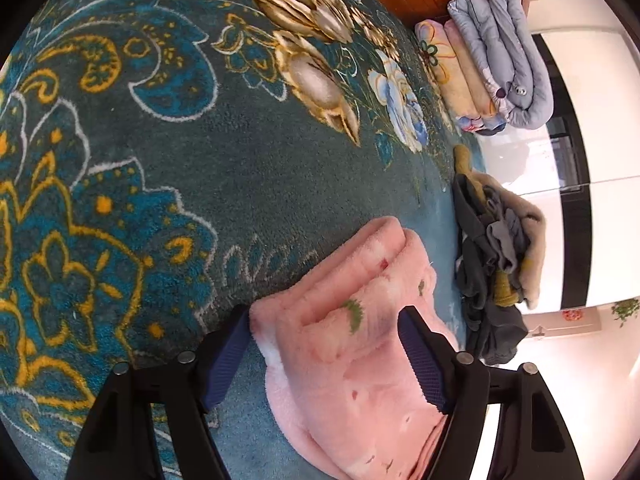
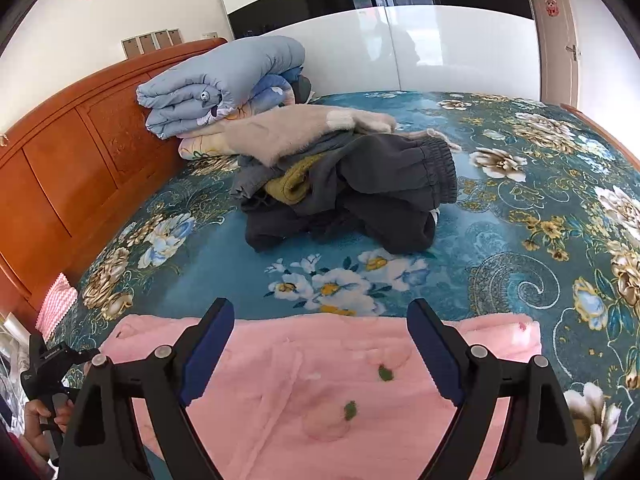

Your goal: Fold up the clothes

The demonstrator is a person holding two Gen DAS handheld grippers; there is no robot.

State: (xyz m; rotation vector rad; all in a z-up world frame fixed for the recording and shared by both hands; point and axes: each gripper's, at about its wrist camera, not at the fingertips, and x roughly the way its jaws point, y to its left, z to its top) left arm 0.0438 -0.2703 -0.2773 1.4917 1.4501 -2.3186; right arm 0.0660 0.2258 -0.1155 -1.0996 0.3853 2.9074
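**A:** How far had you got with the folding at that point?

**B:** Not far, by my reading. You had one pink fleece garment [image 2: 320, 384] laid on the bed [image 2: 500, 240], near its edge closest to you. In the left wrist view it showed layered folds along one side, so I judged it partly folded, not finished.

**A:** And the rest of the clothes?

**B:** Untouched. The heap of dark and beige clothes [image 2: 348, 184] sat crumpled further up the bed, well apart from the pink piece. Behind it, the folded quilts [image 2: 216, 84] lay stacked against the headboard [image 2: 68, 160]; those looked like bedding, not your job.

**A:** What were your hands doing?

**B:** Your left hand-held gripper [image 1: 324, 332] straddled the folded end of the pink garment, fabric between its jaws, but the pads did not appear to press on it, so I took it as open. Your right hand-held gripper [image 2: 320, 328] hung above the pink garment with jaws wide apart, holding nothing.

**A:** So what was left?

**B:** Finishing the pink one, then the whole heap.
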